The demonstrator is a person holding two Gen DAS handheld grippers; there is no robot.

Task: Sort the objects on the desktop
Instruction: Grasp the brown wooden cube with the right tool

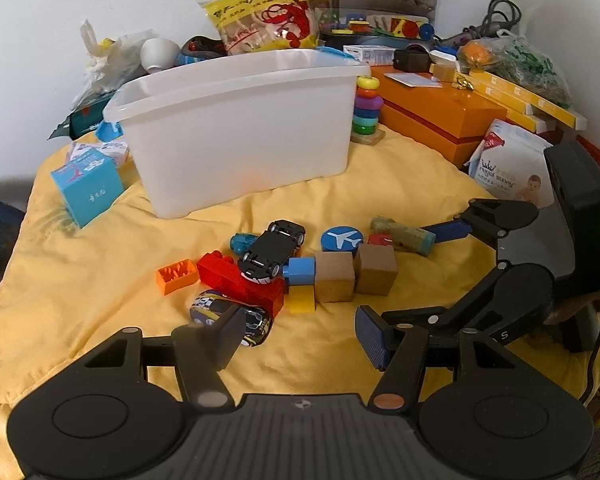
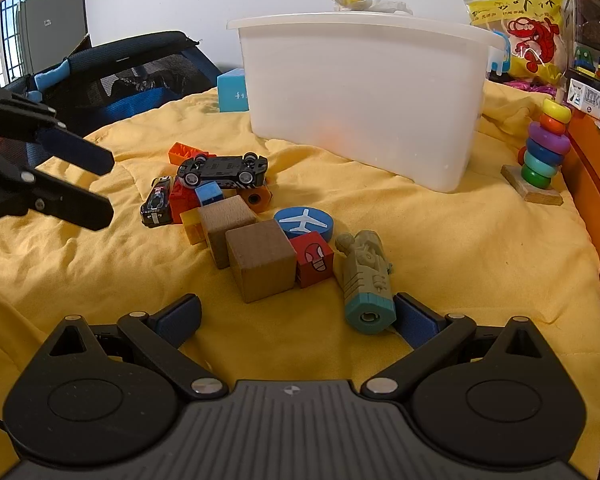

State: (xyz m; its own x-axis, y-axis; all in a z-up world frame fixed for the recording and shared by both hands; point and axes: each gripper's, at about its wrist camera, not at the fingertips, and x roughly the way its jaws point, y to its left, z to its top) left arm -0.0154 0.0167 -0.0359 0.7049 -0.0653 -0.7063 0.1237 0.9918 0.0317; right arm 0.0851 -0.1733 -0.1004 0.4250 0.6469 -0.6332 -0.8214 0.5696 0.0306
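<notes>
- Yellow quilt [image 1: 80, 280] covers your worktop. In the left wrist view, your left gripper [image 1: 300, 336] hangs spread and empty just before the striped toy car [image 1: 228, 320]; the white bin [image 1: 240, 128] stands behind the pile.
- Closing here could nudge the red brick [image 1: 236, 280] and tip the upturned black car [image 1: 272, 252] leaning on it.
- In the right wrist view, your right gripper [image 2: 300, 320] is spread, holding nothing, the green cylinder figure [image 2: 366, 280] beside its right finger.
- The bin's inside is hidden from both cameras.
</notes>
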